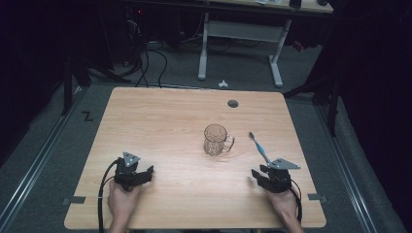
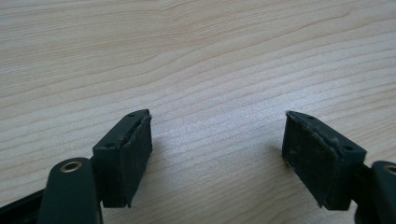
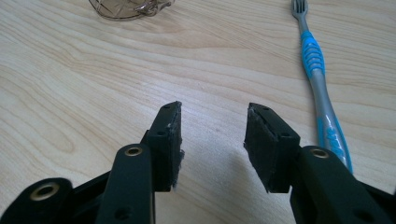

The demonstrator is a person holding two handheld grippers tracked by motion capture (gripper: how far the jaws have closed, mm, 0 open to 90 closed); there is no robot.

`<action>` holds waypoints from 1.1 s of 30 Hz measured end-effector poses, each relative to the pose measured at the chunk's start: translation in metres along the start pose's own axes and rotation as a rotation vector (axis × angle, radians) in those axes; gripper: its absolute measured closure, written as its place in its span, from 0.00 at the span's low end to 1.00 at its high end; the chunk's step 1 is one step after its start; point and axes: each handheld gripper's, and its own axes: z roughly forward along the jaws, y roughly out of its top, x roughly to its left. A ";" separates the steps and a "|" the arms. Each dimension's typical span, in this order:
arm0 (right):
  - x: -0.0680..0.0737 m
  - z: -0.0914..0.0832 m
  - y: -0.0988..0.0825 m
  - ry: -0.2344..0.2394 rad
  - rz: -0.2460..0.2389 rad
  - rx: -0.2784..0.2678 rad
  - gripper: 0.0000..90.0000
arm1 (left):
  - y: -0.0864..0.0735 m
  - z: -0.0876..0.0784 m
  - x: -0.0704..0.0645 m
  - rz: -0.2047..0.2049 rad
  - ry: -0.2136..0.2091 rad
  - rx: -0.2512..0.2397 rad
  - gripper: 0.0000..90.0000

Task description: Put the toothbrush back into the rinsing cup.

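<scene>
Grippers low at the near edge of the surface (image 1: 160, 116), one toward each near corner, both empty. Left gripper (image 1: 145, 174) has jaws spread wide, with bare wood grain between them in the left gripper view (image 2: 217, 135); its hand (image 1: 121, 201) comes in from the near edge, wrist straight, jaws angled toward the middle. Right gripper (image 1: 256, 175) has jaws parted to a moderate gap, nothing held; in the right gripper view (image 3: 212, 130) they hang just over the wood.

Toothbrush (image 3: 322, 107) lies flat just beside the right gripper's jaws, off to their right, handle end nearest, bristle head pointing toward the far edge. In the high view the toothbrush (image 1: 259, 147) runs at a slant toward the right edge.

Glass mug (image 1: 216, 140) stands upright near the centre, handle toward the toothbrush, well apart from both grippers.

Judgement: likely step is picking up the toothbrush. Best to shift the right gripper sideways over the handle, turn the jaws across its length, and close on the grip section, low, since it lies flat.
</scene>
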 end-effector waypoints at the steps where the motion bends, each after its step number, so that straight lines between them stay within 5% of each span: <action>1: 0.000 0.000 0.000 0.000 0.000 0.000 0.63 | 0.000 0.000 0.000 0.000 0.000 0.000 0.28; 17: -0.016 -0.018 -0.001 -0.042 0.010 -0.013 0.69 | 0.000 0.000 0.000 0.000 0.000 -0.001 0.28; 33: -0.033 -0.021 0.031 -0.068 -0.032 0.042 0.71 | 0.000 0.000 0.000 0.001 0.001 -0.001 0.28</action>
